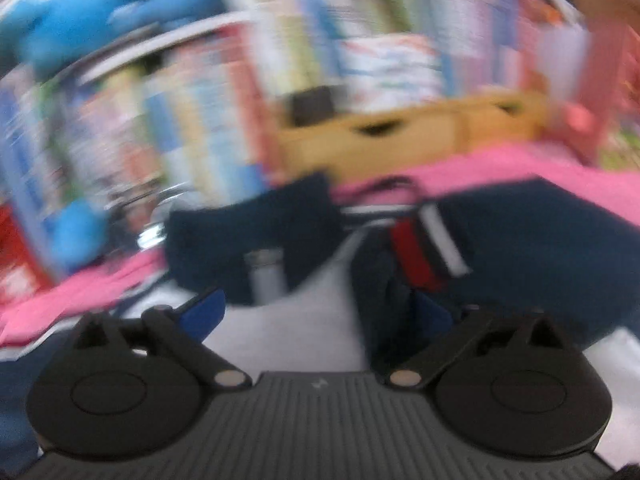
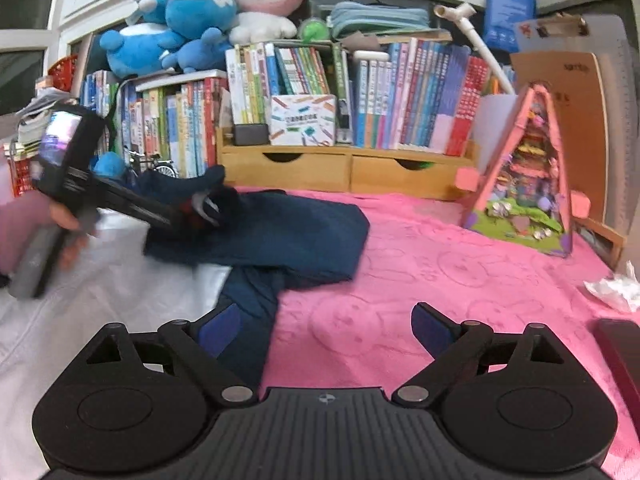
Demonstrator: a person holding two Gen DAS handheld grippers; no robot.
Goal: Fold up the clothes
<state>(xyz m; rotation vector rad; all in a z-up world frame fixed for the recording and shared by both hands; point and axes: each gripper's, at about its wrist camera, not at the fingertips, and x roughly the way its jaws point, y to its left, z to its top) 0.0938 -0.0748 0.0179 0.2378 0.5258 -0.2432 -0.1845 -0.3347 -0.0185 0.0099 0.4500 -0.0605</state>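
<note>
My right gripper: jaws spread wide, nothing between the blue pads; it hangs over the pink blanket, its left pad just beside the edge of the navy garment.
My left gripper: from its own blurred camera the jaws look spread, with white fabric below the gap; navy cloth lies against the right pad, but I cannot tell whether it is pinched. From the right wrist camera its tips reach into the bunched collar end of the navy garment.
My left hand: wrapped round the gripper's handle near the blanket's left edge, over the white cloth.
Navy garment: lying on the blanket's left half, partly folded, one part trailing toward my right gripper; red and white trim shows at the collar.
Wooden drawer shelf: along the blanket's far edge, carrying a row of books.
Plush toys: piled on top of the books, far left.
Pink toy house: at the blanket's far right corner.
</note>
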